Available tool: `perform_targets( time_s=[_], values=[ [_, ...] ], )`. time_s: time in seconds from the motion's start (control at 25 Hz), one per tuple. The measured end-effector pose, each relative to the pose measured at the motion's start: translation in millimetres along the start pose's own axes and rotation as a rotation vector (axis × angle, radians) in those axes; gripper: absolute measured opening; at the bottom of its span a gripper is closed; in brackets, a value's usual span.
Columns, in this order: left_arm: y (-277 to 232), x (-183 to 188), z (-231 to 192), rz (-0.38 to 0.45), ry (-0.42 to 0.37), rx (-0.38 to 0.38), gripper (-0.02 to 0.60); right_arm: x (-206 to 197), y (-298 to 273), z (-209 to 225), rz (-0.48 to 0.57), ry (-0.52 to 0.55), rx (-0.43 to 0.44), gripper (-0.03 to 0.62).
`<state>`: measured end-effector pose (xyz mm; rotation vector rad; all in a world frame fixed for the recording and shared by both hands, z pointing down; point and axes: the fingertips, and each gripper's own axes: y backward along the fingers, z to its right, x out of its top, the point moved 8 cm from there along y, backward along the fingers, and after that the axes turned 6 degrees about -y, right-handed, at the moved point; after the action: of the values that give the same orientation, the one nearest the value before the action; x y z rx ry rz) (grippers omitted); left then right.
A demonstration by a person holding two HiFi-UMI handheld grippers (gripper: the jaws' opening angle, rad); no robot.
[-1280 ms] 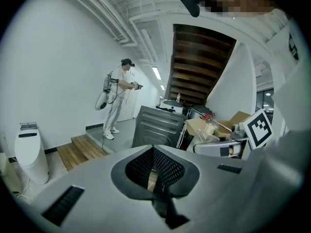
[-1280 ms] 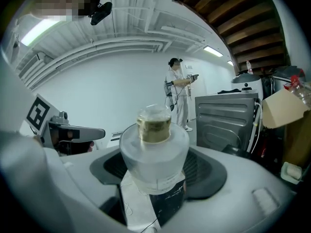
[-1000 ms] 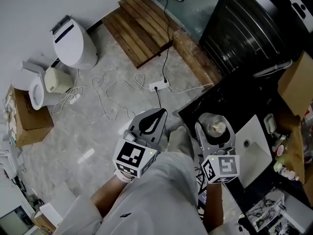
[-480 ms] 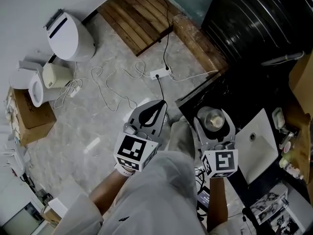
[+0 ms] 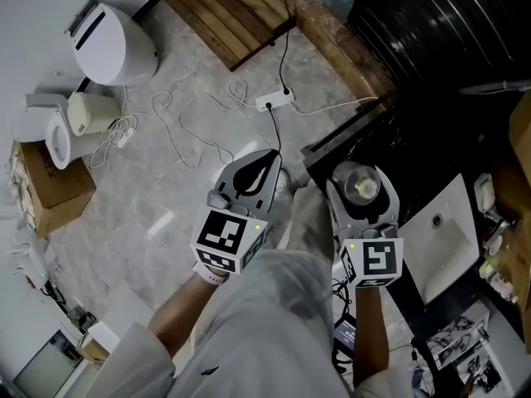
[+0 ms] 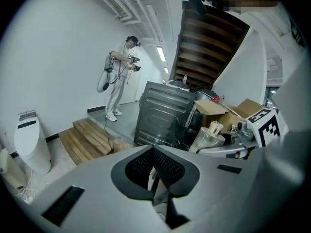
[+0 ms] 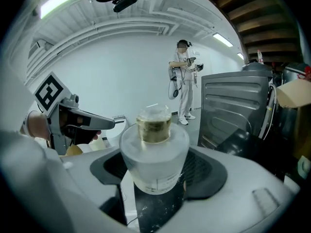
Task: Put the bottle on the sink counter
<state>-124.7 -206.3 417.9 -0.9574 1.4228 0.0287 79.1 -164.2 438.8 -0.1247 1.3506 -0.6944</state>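
A frosted glass bottle [image 5: 362, 187] with a gold neck and clear cap stands upright between the jaws of my right gripper [image 5: 362, 176], which is shut on its round body [image 7: 154, 152]. In the head view it hangs over the near-left end of the black sink counter [image 5: 397, 152], left of the white sink basin [image 5: 445, 237]. My left gripper [image 5: 264, 164] is held over the floor to the left. Its jaws meet with nothing between them [image 6: 158, 181].
A white toilet [image 5: 108, 46], a wooden platform [image 5: 228, 11], a power strip with trailing cables [image 5: 272, 100] and a cardboard box [image 5: 50, 185] lie on the marble floor. A black ribbed appliance [image 5: 448, 23] stands beyond the counter. Small toiletries [image 5: 489, 264] crowd the sink's right side. A person [image 6: 119, 76] stands far off.
Both grippers sit a little higher in the head view, and the counter and sink have shifted nearer under the right one. The bottle stays gripped; the left jaws stay together.
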Motion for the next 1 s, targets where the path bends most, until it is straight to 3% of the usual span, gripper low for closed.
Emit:
perform_targets(
  time_s=[0.68, 1.0],
  values=[
    [-28.4, -36.7, 2.3, -0.075, -0.004, -0.008, 0.006, -57.7, -30.3, -1.9, -0.076, 0.031, 0.016, 0.343],
    [-36.5, -49.1, 8.3, -0.092, -0.016, -0.013, 0.006, -66.3, -43.9, -1.5, -0.084, 0.045, 0.026, 0.344]
  ],
)
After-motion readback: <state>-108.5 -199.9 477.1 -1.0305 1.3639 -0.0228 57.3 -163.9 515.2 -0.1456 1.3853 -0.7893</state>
